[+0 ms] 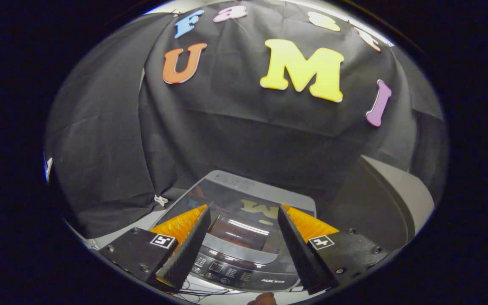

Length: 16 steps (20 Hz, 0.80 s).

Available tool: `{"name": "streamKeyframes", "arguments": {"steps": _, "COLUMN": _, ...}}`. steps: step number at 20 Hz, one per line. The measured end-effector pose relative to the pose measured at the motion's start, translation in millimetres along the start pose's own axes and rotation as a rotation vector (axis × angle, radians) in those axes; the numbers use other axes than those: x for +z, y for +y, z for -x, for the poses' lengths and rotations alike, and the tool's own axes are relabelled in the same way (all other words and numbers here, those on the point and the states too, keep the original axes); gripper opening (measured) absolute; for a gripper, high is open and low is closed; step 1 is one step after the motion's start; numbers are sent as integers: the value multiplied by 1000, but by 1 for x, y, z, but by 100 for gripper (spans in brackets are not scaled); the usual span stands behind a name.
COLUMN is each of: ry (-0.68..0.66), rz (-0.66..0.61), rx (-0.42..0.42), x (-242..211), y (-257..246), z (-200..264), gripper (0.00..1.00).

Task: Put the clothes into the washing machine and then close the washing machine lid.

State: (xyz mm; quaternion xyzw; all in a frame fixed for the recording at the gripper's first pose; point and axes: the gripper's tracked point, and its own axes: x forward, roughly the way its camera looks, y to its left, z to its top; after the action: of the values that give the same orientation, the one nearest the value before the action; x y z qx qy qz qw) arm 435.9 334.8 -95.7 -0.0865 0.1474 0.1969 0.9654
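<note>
grey washing machine [244,237] sits below, lid [239,203] closed, at 12 o'clock of the gripper [244,212]; fingers spread wide, holding nothing.

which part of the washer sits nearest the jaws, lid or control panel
The control panel, between the open jaws of the gripper; the closed lid lies beyond it.

Gripper [244,241]: ribbed jaws, screwed mounts, square tag markers.

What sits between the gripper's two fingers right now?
Nothing is held: the open gripper frames the washing machine below, its lid closed, in the gripper view.
</note>
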Motion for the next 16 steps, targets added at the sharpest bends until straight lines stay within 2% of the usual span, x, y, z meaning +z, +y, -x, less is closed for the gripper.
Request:
{"name": "streamKeyframes", "arguments": {"steps": 3, "ry": -35, "rz": 16, "rx": 6, "x": 4, "y": -4, "z": 17, "gripper": 100}}
{"name": "streamKeyframes", "arguments": {"steps": 8, "ry": -74, "rz": -33, "rx": 19, "x": 8, "y": -7, "z": 57, "gripper": 100}}
{"name": "streamKeyframes", "arguments": {"steps": 11, "ry": -96, "rz": -47, "rx": 8, "x": -4, "y": -17, "z": 111, "gripper": 100}}
{"name": "streamKeyframes", "arguments": {"steps": 16, "ry": -108, "rz": -116, "rx": 3, "x": -21, "y": -37, "z": 172, "gripper": 100}}
